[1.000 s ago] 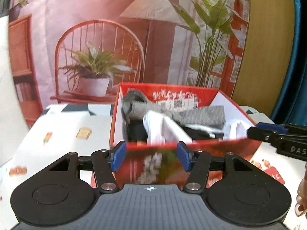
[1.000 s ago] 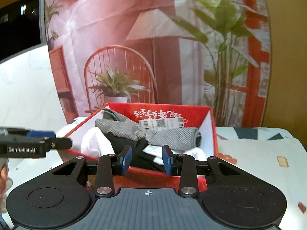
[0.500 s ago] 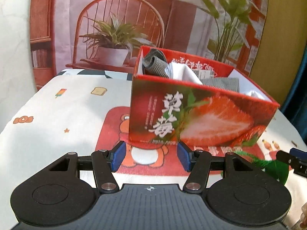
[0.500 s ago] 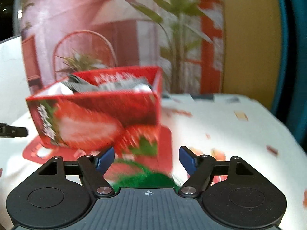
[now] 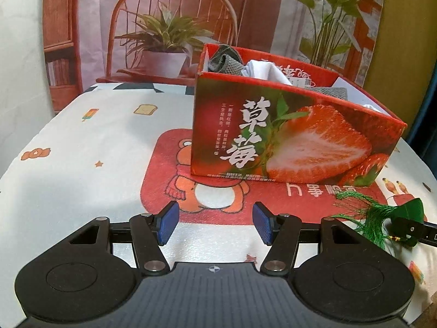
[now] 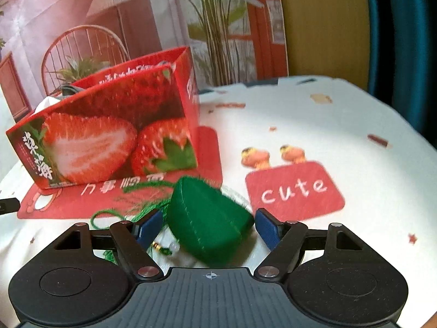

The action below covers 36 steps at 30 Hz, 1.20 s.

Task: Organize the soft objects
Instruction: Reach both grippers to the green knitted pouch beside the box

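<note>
A red strawberry-print box (image 5: 286,136) stands on the table and holds grey and white cloths (image 5: 262,69); it also shows in the right wrist view (image 6: 109,134). A green stuffed pouch (image 6: 207,224) with a green tassel (image 6: 131,205) lies on the table in front of the box. My right gripper (image 6: 209,227) is open, its pads on either side of the pouch. In the left wrist view the pouch (image 5: 409,207) and tassel (image 5: 366,216) lie at the right. My left gripper (image 5: 215,224) is open and empty over the table, in front of the box.
The table (image 5: 90,147) has a white printed cloth with a red bear mat (image 5: 174,180) under the box and a red "cute" patch (image 6: 295,188). A printed backdrop of a chair and plants (image 5: 169,32) hangs behind. A white panel (image 5: 19,63) stands at the left.
Both grippers have pulled back and down from above the box. My right gripper has opened wider and come down around the green pouch. The box has not moved.
</note>
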{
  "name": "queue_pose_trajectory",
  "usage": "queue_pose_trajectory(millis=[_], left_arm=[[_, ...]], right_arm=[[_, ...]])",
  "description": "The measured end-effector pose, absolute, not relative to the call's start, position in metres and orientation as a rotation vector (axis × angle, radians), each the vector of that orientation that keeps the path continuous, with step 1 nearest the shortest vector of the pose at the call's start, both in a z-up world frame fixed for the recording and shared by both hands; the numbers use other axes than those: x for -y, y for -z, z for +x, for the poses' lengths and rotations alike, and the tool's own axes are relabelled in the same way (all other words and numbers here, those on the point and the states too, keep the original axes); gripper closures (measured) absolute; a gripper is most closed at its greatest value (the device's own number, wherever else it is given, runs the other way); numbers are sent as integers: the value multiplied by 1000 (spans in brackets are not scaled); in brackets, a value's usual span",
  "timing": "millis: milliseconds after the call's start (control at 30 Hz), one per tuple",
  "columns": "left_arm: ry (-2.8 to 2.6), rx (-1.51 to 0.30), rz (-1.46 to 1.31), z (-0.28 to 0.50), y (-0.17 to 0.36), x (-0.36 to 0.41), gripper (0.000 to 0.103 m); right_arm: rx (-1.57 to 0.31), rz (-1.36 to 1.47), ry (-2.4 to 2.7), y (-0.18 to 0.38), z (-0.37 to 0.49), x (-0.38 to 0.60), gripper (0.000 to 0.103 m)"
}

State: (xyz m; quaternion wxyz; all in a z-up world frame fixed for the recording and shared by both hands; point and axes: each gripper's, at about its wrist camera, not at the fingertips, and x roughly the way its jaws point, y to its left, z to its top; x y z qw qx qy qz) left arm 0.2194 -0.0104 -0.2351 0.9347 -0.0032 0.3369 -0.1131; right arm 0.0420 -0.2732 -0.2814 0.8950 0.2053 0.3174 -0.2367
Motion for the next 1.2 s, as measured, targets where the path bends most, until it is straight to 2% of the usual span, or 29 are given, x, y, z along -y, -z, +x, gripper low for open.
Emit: queue_pose_trajectory(millis=[67,167,667,800,1000,1200], left_arm=[[217,-696,-19,221,236,8,33],[201,-705,-50,224,236,3,33],[184,-716,-120,227,237,-9,33],[190,-726,-111,228,238,-5,33],[210,-734,-103,230,240,2,33],[286,-743,-94,230,236,13,33]], right_arm=[[-665,429,475,282,45,272,37],[-680,411,418,282,54,263,39],[-754,155,73,287,155,179,40],[-747,86,36,291,157,166,42],[-696,164,46,288,141,184,39],[-647,205,-14,286,130,193,41]])
